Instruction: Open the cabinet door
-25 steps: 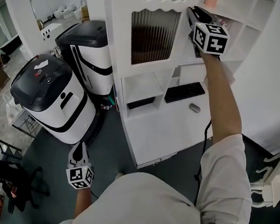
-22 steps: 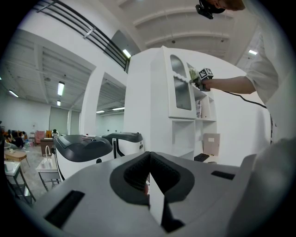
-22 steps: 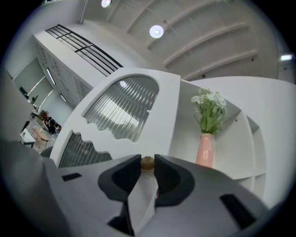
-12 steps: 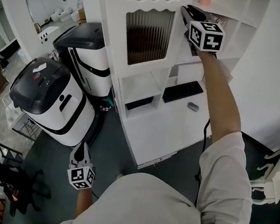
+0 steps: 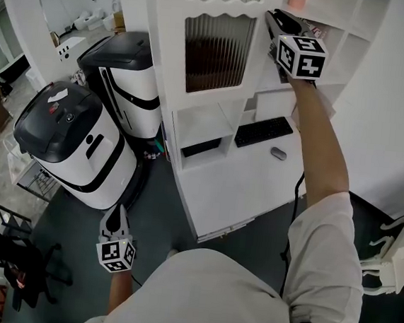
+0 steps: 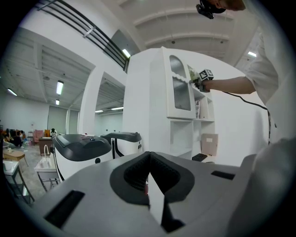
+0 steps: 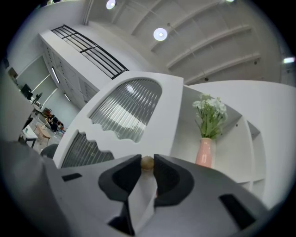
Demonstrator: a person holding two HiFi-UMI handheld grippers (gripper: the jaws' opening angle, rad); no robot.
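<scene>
At one o'clock overhead, our right tongs (image 7: 147,167) pinch the small round knob (image 7: 147,161) on the door (image 7: 138,106) edge. It looks slippery. The glazed door probably swings lightly but is fragile. Our left tongs (image 6: 149,180) hang low, pressed together and empty.

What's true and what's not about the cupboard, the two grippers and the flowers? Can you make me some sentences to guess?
1. The right hand-held gripper is shut on the small round door knob. True.
2. The vase with the flowers is blue. False: the vase is pink.
3. The left hand-held gripper is holding the keyboard. False: its jaws are shut with nothing between them, and the keyboard lies on the white desk.
4. The cabinet door has ribbed glass in it. True.
</scene>
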